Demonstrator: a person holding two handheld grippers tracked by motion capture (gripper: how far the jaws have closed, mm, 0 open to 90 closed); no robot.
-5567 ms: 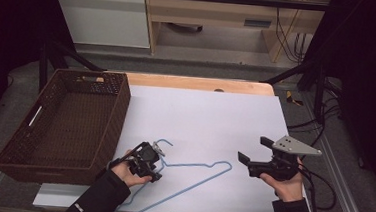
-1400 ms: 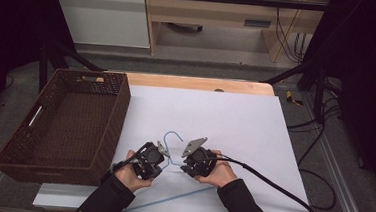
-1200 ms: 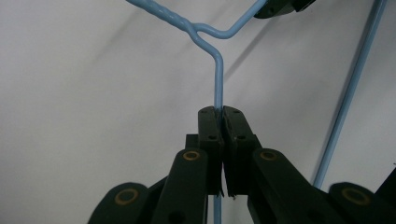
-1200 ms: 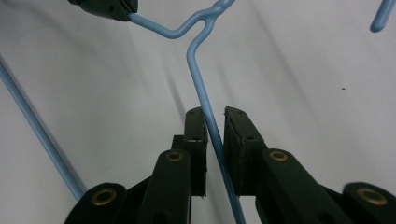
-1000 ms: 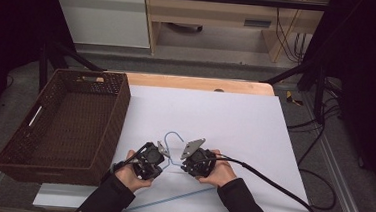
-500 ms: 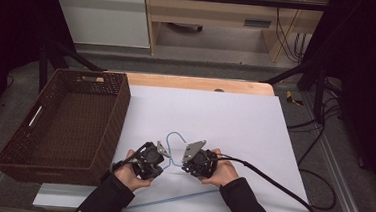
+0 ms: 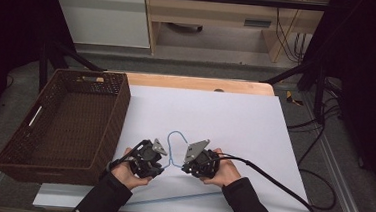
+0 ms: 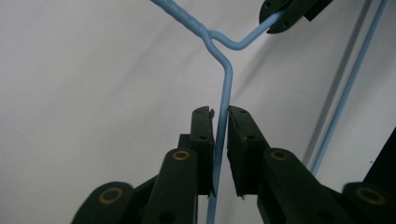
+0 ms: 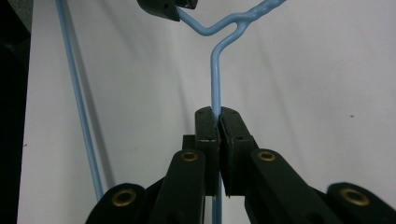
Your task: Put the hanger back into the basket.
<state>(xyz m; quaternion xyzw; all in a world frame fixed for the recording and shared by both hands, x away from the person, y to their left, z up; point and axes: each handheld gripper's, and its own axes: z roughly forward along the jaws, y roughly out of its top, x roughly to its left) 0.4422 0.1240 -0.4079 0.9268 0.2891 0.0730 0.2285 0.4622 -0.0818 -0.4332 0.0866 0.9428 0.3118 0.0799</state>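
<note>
The brown wicker basket (image 7: 64, 122) sits at the left edge of the table, beside the white sheet (image 7: 235, 124) covering the tabletop; its interior holds nothing visible. On the near part of the sheet lies a light blue wire hanger (image 7: 175, 141), hook pointing away from the person, long bottom bar running toward the near edge. The left gripper (image 7: 147, 158) and right gripper (image 7: 199, 162) sit close together, one at each shoulder wire just below the twisted neck. In the left gripper view the jaws bracket the hanger wire (image 8: 226, 100) with a narrow gap on each side, not fully clamped. In the right gripper view the jaws are pressed together on the wire (image 9: 215, 79). A black cable (image 7: 271, 179) trails from the right gripper toward the right. Shelving and cables (image 7: 281, 27) stand beyond the table's far edge.
</note>
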